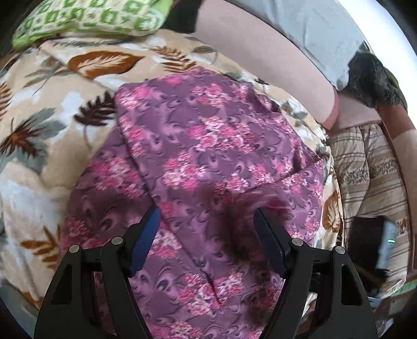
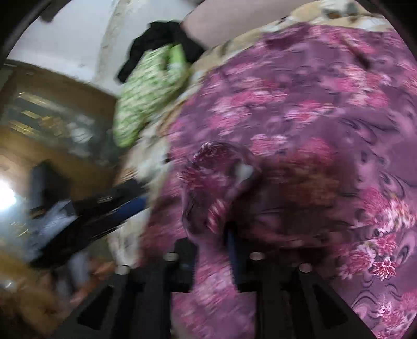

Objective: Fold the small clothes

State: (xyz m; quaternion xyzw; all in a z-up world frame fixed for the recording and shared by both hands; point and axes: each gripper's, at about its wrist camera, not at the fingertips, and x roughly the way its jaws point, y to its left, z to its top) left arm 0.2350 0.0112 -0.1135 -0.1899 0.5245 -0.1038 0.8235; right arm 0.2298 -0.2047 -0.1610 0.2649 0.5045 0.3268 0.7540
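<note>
A purple garment with pink flowers [image 1: 208, 135] lies spread on a beige leaf-print blanket [image 1: 52, 109]. My left gripper [image 1: 207, 232] hovers over its near part, open, with nothing between the blue pads [image 1: 146, 234]. In the blurred right wrist view the same garment [image 2: 312, 104] fills the right side. A bunched fold of it [image 2: 213, 187] rises between the fingers of my right gripper [image 2: 211, 250]; the blur hides whether the pads press on it. The left gripper [image 2: 112, 213] shows at the left edge of the garment.
A green-and-white patterned cloth [image 1: 86, 18] lies at the far end of the blanket, with a black garment [image 2: 159, 36] behind it. Pale pink bedding [image 1: 260, 57] and a striped cover [image 1: 370, 172] lie to the right. Wooden furniture [image 2: 52, 109] stands beyond the bed.
</note>
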